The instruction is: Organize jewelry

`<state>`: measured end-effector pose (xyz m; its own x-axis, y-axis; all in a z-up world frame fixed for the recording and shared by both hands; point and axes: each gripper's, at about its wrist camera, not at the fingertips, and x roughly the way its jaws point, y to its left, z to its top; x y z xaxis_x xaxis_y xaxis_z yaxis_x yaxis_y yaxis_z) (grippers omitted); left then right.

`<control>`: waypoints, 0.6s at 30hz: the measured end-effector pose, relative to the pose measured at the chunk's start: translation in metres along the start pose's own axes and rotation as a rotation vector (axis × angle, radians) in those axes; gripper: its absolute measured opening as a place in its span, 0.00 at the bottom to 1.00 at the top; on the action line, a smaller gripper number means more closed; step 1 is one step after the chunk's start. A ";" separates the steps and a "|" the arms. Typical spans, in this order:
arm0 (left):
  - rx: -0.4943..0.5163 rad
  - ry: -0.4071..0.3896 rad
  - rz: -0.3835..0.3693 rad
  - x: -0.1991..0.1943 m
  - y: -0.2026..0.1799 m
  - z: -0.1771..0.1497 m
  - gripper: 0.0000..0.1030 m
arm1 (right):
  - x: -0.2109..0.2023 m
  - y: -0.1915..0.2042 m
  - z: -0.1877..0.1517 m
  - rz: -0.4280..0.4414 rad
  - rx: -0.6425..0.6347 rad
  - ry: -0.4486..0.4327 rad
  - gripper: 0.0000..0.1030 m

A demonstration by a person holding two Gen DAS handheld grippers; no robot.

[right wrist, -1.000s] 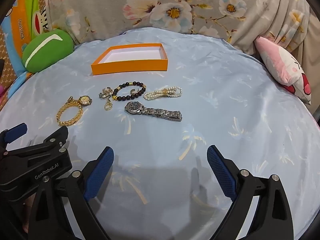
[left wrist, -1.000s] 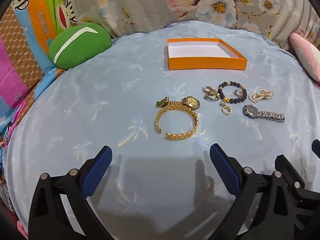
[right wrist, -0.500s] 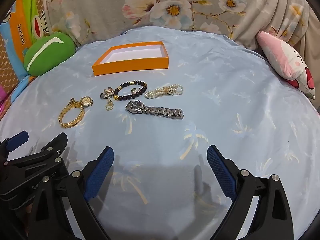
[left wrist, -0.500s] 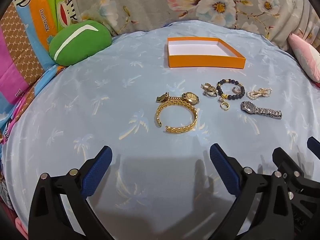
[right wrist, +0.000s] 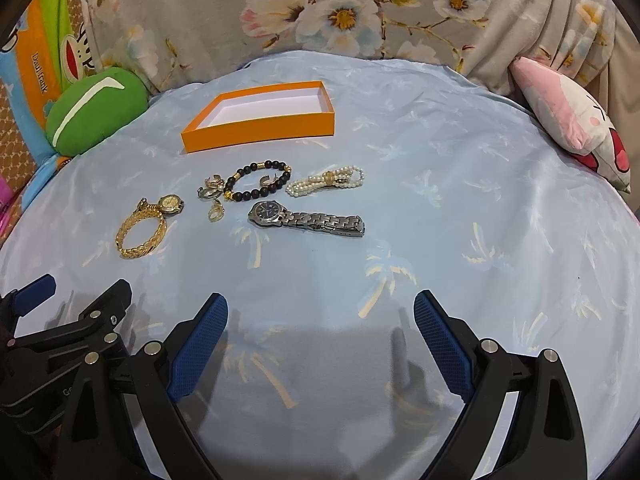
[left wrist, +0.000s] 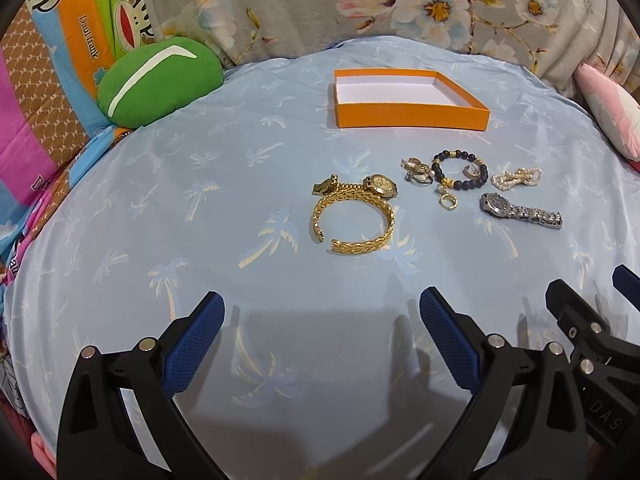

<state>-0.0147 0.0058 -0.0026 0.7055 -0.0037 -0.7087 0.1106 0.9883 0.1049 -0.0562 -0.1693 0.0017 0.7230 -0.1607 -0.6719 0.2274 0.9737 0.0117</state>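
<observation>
Jewelry lies loose on the bed [left wrist: 160,240], ahead of both grippers: left gripper [left wrist: 320,336] and right gripper [right wrist: 320,336], fingers apart, holding nothing. Bangle [left wrist: 354,222] nearest; silver watch [right wrist: 306,218] beside beads [right wrist: 256,182]; orange box [left wrist: 408,100] beyond.

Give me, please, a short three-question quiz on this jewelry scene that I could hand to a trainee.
1. True or false: the orange box already holds jewelry.
2. Which piece lies nearest the left gripper? A) gold bangle B) pearl bracelet C) silver watch
3. Fill in: the small ear cuff lies inside the ring of the ____ bracelet.

Key: 1 false, its white floor is bare; 2 A; 3 dark bead.
</observation>
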 end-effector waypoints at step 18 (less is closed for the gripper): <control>0.000 0.003 0.000 0.001 0.001 -0.001 0.93 | 0.001 -0.002 0.001 -0.001 -0.003 0.005 0.90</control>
<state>-0.0143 0.0066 -0.0039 0.7034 -0.0029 -0.7108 0.1102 0.9884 0.1049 -0.0551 -0.1711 0.0014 0.7197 -0.1614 -0.6752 0.2263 0.9740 0.0083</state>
